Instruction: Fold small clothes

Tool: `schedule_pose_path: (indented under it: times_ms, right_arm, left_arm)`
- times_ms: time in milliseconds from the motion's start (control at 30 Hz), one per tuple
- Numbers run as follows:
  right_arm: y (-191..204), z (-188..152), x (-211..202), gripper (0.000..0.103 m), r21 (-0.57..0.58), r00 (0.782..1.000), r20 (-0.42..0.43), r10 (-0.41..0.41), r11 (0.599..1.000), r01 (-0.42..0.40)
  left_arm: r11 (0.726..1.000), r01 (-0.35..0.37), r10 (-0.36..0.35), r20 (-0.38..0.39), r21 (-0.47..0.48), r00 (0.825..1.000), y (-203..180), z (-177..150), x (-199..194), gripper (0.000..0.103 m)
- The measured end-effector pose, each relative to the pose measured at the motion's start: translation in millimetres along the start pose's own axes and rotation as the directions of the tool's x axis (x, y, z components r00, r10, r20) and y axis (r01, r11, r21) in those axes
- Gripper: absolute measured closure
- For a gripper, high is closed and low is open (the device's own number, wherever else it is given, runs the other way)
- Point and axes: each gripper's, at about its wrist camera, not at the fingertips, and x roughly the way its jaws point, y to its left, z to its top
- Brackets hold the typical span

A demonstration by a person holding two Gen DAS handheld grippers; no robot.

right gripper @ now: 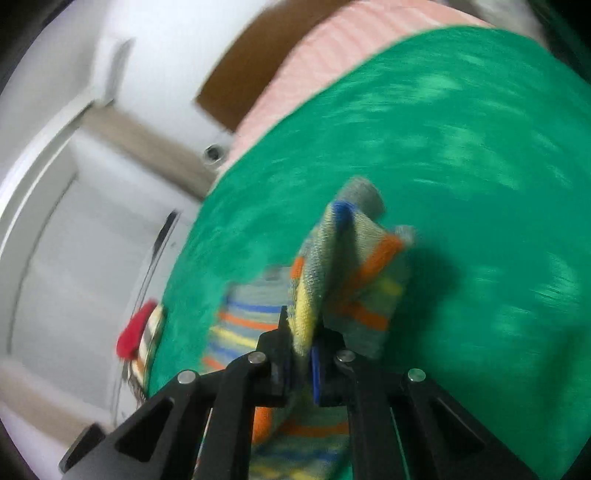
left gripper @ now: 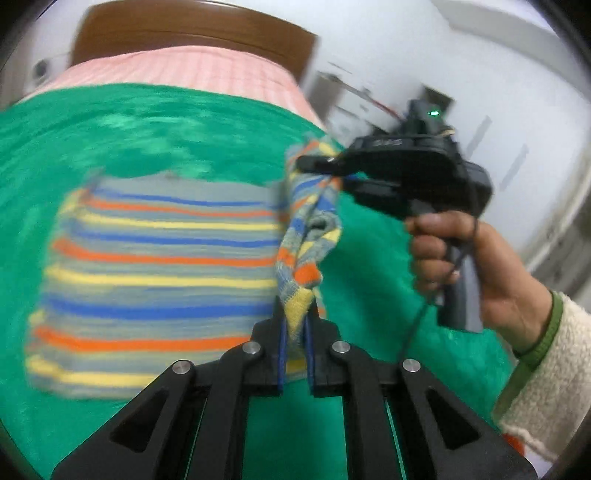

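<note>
A small knit garment with grey, blue, orange and yellow stripes (left gripper: pixel 162 269) lies on a green blanket (left gripper: pixel 129 125). Its right edge is lifted in a bunched fold. My left gripper (left gripper: pixel 294 321) is shut on the near end of that edge. My right gripper (left gripper: pixel 325 171), held by a hand, is shut on the far end of the same edge. In the right wrist view my right gripper (right gripper: pixel 301 343) pinches the striped garment (right gripper: pixel 351 266), which stands up in a fold above the green blanket (right gripper: pixel 480 184). Both views are blurred.
A pink striped sheet (left gripper: pixel 177 70) and a brown headboard (left gripper: pixel 192 29) lie beyond the blanket. White walls and cupboards (right gripper: pixel 74 221) stand at the bed's side. A red and striped item (right gripper: pixel 138 332) hangs at the blanket's edge.
</note>
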Motion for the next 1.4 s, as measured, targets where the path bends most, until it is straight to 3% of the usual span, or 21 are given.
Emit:
schedule_pose_path:
  times_ms: [100, 267, 333, 400, 467, 533, 633, 700, 767, 800, 833, 867, 933, 1000, 1100, 1200, 1233, 1267, 1300, 1333, 1400]
  right_arm:
    - [58.8, 1.7, 51.7, 0.094, -0.073, 0.998, -0.059, 0.023, 0.997, -0.028]
    - [123.8, -14.9, 161.0, 0.094, -0.15, 0.985, -0.165, -0.04, 0.989, 0.015]
    - [141.0, -26.5, 196.1, 0.094, -0.178, 0.981, -0.184, -0.061, 0.984, 0.028]
    - [146.2, -37.3, 213.1, 0.082, -0.162, 0.979, -0.201, -0.03, 0.987, -0.003]
    - [144.0, -45.7, 220.5, 0.076, -0.071, 0.967, -0.226, 0.118, 0.988, -0.137]
    - [144.2, -45.3, 213.9, 0.074, -0.057, 0.963, -0.207, 0.17, 0.981, -0.185]
    - [145.4, -42.0, 180.9, 0.071, -0.137, 0.98, -0.148, 0.129, 0.979, -0.15]
    - [147.3, -44.9, 149.5, 0.071, -0.237, 0.991, -0.123, 0.061, 0.967, -0.089]
    - [152.9, -62.1, 123.4, 0.071, -0.377, 0.992, -0.129, -0.015, 0.926, -0.035]
    - [152.8, -74.2, 112.4, 0.071, -0.432, 0.99, -0.136, -0.038, 0.901, -0.025]
    - [152.5, -80.7, 105.4, 0.071, -0.462, 0.988, -0.145, -0.049, 0.887, -0.024]
    - [149.2, -101.0, 100.2, 0.071, -0.499, 0.982, -0.179, -0.064, 0.866, -0.034]
    - [129.9, -126.1, 94.7, 0.071, -0.512, 0.968, -0.23, -0.103, 0.858, -0.03]
    - [100.8, -158.3, 99.7, 0.073, -0.508, 0.939, -0.264, -0.222, 0.859, 0.06]
    - [78.1, -171.4, 83.3, 0.073, -0.433, 0.963, -0.193, -0.19, 0.897, 0.09]
    - [76.4, -170.7, 78.6, 0.072, -0.382, 0.971, -0.154, -0.182, 0.917, 0.111]
    - [79.3, -171.4, 74.3, 0.07, -0.375, 0.972, -0.136, -0.192, 0.918, 0.129]
    - [81.8, -174.8, 68.3, 0.06, -0.369, 0.971, -0.11, -0.212, 0.916, 0.158]
    - [83.5, -179.3, 60.7, 0.049, -0.363, 0.972, -0.085, -0.219, 0.915, 0.174]
    - [85.4, -186.0, 49.8, 0.045, -0.356, 0.977, -0.053, -0.208, 0.918, 0.177]
    - [88.6, -203.2, 25.2, 0.034, -0.354, 0.978, 0.0, -0.208, 0.915, 0.194]
  left_arm:
    - [0.995, -0.069, 0.071, 0.028, -0.068, 0.997, 40.3, -4.5, -26.0, 0.097]
    - [0.972, -0.167, 0.17, 0.0, -0.166, 0.985, 95.2, -16.1, -46.2, 0.096]
    - [0.959, -0.221, 0.22, -0.026, -0.18, 0.975, 111.4, -21.4, -51.1, 0.092]
    - [0.945, -0.267, 0.262, -0.053, -0.186, 0.964, 121.5, -22.3, -54.2, 0.079]
    - [0.942, -0.278, 0.274, -0.046, -0.188, 0.961, 125.1, -29.6, -67.3, 0.07]
    - [0.949, -0.261, 0.26, -0.029, -0.177, 0.965, 124.2, -33.8, -81.0, 0.052]
    - [0.957, -0.232, 0.241, 0.034, -0.172, 0.97, 119.1, -31.1, -95.6, 0.034]
    - [0.961, -0.211, 0.226, 0.067, -0.178, 0.972, 116.2, -22.3, -93.3, 0.032]
    - [0.962, -0.216, 0.228, 0.054, -0.169, 0.972, 112.5, -11.8, -80.9, 0.033]
    - [0.961, -0.227, 0.236, 0.038, -0.159, 0.971, 112.4, -8.6, -71.6, 0.043]
    - [0.953, -0.266, 0.267, -0.01, -0.148, 0.964, 116.8, -5.7, -58.3, 0.078]
    - [0.942, -0.301, 0.294, -0.065, -0.149, 0.953, 125.3, -2.7, -46.1, 0.098]
    - [0.92, -0.34, 0.316, -0.143, -0.193, 0.938, 140.8, -13.3, -35.3, 0.097]
    - [0.917, -0.342, 0.316, -0.147, -0.207, 0.937, 147.0, -23.6, -40.8, 0.097]
    - [0.912, -0.372, 0.348, -0.151, -0.175, 0.925, 145.1, -31.6, -48.9, 0.1]
    - [0.908, -0.384, 0.357, -0.166, -0.17, 0.919, 140.9, -40.0, -61.5, 0.099]
    - [0.905, -0.394, 0.369, -0.162, -0.164, 0.915, 138.7, -42.2, -67.4, 0.097]
    - [0.901, -0.406, 0.384, -0.154, -0.153, 0.91, 136.9, -44.1, -74.0, 0.095]
    - [0.897, -0.419, 0.401, -0.143, -0.141, 0.905, 133.6, -43.6, -81.1, 0.082]
    - [0.894, -0.429, 0.413, -0.129, -0.133, 0.901, 130.1, -46.5, -89.3, 0.055]
    - [0.874, -0.47, 0.463, -0.083, -0.125, 0.882, 122.4, -53.2, -104.9, 0.02]
